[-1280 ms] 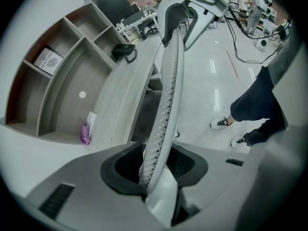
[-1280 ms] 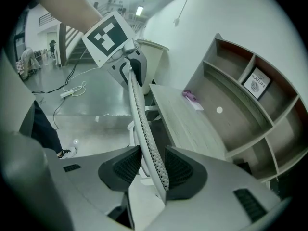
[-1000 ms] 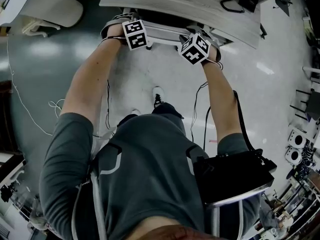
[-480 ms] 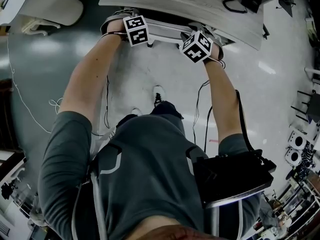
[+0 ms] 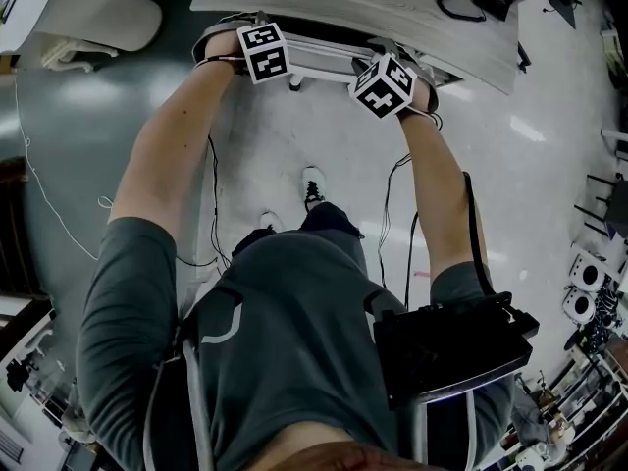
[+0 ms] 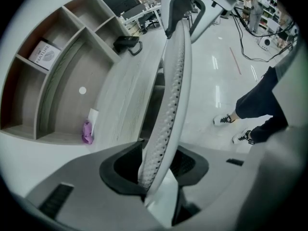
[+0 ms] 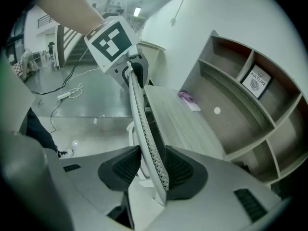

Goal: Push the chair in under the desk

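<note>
A: Where is the left claw [image 6: 156, 166]?

B: It is at the left end of the chair [image 6: 175, 81] back; its jaws are closed on the white perforated top rim, which runs up between the two dark pads; from the head view its marker cube sits just at the front edge of the worktop [image 5: 353, 3].

A: And the chair itself?

B: It is drawn close against the worktop; from above only the pale top rim of its back shows, just beside the worktop's front edge; the seat is out of sight beneath.

A: What lies on the worktop?

B: In the left claw's view a small purple thing [image 6: 87, 132] rests toward the rear, at the foot of a wooden shelf unit [image 6: 57, 76]; a box [image 6: 44, 54] stands in one upper compartment; a black item [image 6: 126, 42] lies farther along the surface.

A: The right claw?

B: The right claw [image 7: 151, 170] grips the same rim toward its right end; its pads press the mesh edge from both sides; the person's two arms reach straight out, one to each claw.

A: Anything lower down?

B: One shoe [image 5: 310, 186] of the person shows on the glossy floor [image 5: 275, 135]; it is between the arms and well back from the chair.
</note>
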Demonstrator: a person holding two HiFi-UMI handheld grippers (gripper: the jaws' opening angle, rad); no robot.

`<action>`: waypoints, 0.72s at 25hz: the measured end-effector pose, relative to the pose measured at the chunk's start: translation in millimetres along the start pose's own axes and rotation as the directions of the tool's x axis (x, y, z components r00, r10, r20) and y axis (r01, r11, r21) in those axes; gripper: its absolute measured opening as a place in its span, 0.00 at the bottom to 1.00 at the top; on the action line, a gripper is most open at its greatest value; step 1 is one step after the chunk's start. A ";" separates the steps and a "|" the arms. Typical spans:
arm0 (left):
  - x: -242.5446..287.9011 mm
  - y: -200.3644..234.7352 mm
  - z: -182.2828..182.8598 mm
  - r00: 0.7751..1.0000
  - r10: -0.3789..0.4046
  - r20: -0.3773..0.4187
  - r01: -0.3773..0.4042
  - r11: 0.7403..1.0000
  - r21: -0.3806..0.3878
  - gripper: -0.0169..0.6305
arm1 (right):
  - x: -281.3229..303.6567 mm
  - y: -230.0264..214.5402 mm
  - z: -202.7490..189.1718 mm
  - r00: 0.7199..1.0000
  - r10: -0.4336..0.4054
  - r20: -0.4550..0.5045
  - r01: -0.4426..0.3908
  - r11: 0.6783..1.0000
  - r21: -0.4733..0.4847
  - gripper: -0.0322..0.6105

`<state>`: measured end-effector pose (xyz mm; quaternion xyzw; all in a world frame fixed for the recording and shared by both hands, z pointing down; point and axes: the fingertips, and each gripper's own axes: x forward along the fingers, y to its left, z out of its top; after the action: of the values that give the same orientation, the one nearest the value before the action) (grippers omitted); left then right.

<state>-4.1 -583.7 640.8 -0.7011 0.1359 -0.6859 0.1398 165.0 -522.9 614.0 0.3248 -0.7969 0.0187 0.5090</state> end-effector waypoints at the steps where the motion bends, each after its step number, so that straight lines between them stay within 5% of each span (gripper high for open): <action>1: 0.0 -1.1 -0.2 1.000 -0.004 0.000 0.004 1.000 0.000 0.26 | 0.2 1.0 -0.4 1.000 -0.001 0.002 0.001 1.000 -0.001 0.31; 9: -20.0 -9.0 0.6 0.995 0.081 0.059 -0.077 0.994 -0.075 0.30 | -8.3 10.9 -2.7 0.996 0.085 0.031 -0.087 0.995 0.048 0.32; 11: -32.8 -11.4 0.0 0.990 0.103 0.098 -0.091 0.988 -0.123 0.32 | -13.2 15.7 -4.3 0.994 0.098 0.045 -0.100 0.993 0.057 0.42; 18: -88.6 -30.6 -20.7 0.953 0.148 0.266 -0.076 0.962 -0.262 0.33 | -63.2 23.7 15.1 0.989 0.007 0.145 -0.029 0.988 0.149 0.45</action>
<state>-26.8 -521.7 571.1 -0.7949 0.2394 -0.5470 0.1076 157.3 -478.2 561.8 0.3558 -0.8307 0.0601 0.4240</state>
